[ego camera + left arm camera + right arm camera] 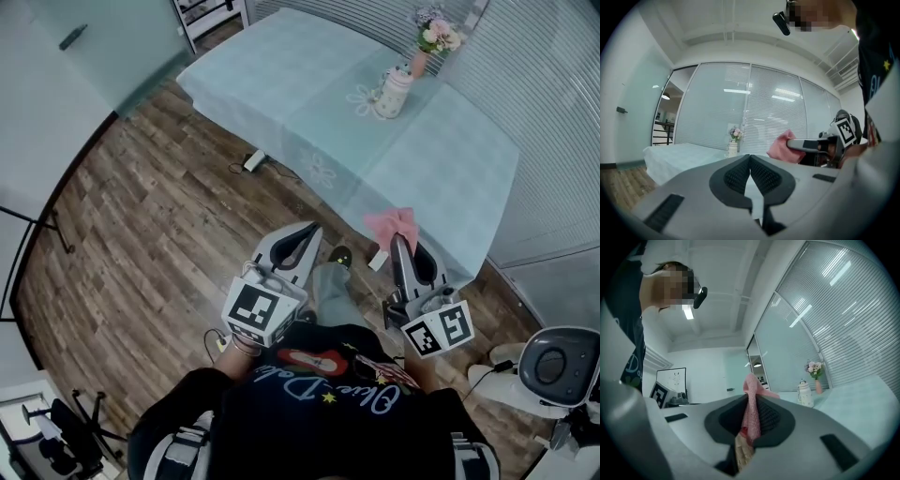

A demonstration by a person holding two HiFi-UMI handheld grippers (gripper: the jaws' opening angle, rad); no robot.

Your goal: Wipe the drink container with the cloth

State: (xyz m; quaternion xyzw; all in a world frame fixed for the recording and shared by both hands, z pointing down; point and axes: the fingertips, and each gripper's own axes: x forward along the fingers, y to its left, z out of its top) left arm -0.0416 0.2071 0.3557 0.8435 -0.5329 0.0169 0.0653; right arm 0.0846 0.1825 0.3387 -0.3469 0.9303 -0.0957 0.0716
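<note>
A person in a dark printed shirt stands over a wood-plank floor (141,216), a marker-cubed tool in each hand. The left hand-held gripper (312,231) is clenched on nothing: in the left gripper view its two ribbed dark pads (738,174) meet at the tip with only air between them. Just beside it, the right hand-held gripper (399,240) grasps a soft pink cloth (392,223). In the right gripper view the fabric (751,401) is pinched between the jaws and stands up past their tips in a folded peak.

Both tools are raised in front of the body, short of the near edge of a long counter (281,84) draped in a pale turquoise covering with faint flower prints.

Well apart from the cloth, towards the counter's far side, a white lidded drink container (393,94) stands upright on a lace-like mat. Just behind it is a slim pink vase (419,62) of pale flowers. Frosted glass walls and slatted blinds close the room beyond.
</note>
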